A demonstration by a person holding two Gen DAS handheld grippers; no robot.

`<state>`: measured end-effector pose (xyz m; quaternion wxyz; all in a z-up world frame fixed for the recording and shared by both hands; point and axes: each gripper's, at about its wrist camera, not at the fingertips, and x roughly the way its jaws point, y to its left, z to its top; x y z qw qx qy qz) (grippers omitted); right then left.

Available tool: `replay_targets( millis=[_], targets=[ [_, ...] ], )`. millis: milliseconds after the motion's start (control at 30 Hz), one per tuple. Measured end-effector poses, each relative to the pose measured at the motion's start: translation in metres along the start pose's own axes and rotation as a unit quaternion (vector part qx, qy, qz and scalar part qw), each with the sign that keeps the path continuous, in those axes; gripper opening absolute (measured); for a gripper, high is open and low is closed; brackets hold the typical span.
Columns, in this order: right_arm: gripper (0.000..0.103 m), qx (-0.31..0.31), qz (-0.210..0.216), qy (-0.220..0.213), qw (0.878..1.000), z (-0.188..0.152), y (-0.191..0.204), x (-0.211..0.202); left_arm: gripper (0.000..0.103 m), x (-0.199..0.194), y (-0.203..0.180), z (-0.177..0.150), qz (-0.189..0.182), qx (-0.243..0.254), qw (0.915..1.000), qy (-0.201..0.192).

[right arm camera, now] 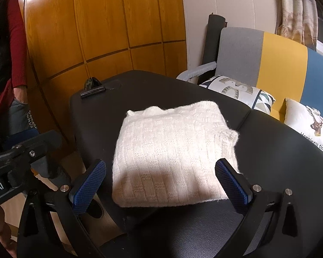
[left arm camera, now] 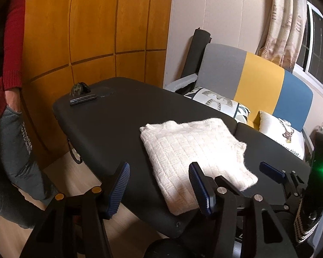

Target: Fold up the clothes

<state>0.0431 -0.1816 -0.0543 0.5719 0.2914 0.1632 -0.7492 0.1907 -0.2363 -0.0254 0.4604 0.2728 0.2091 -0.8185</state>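
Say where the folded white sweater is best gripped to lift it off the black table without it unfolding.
Probably the thick near edge of the white sweater, approached low from the front by the open right gripper. The layers stack there, near the table edge; the far-right corner is a loose flap.

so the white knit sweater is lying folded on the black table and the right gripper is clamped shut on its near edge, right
Not quite. The white knit sweater does lie folded on the black table, but the right gripper is not clamped on it. The right wrist view shows its jaws wide open, one blue pad on each side of the sweater's near edge, holding nothing.
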Motion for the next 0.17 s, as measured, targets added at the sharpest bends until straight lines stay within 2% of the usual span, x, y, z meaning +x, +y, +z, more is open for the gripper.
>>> replay_targets(
  millis=[167],
  targets=[
    [0.103, 0.000, -0.003, 0.006, 1.000, -0.0017, -0.0003, 0.0031, 0.058, -0.0005, 0.0001, -0.0004, 0.001, 0.003, 1.0000, -0.004]
  ],
)
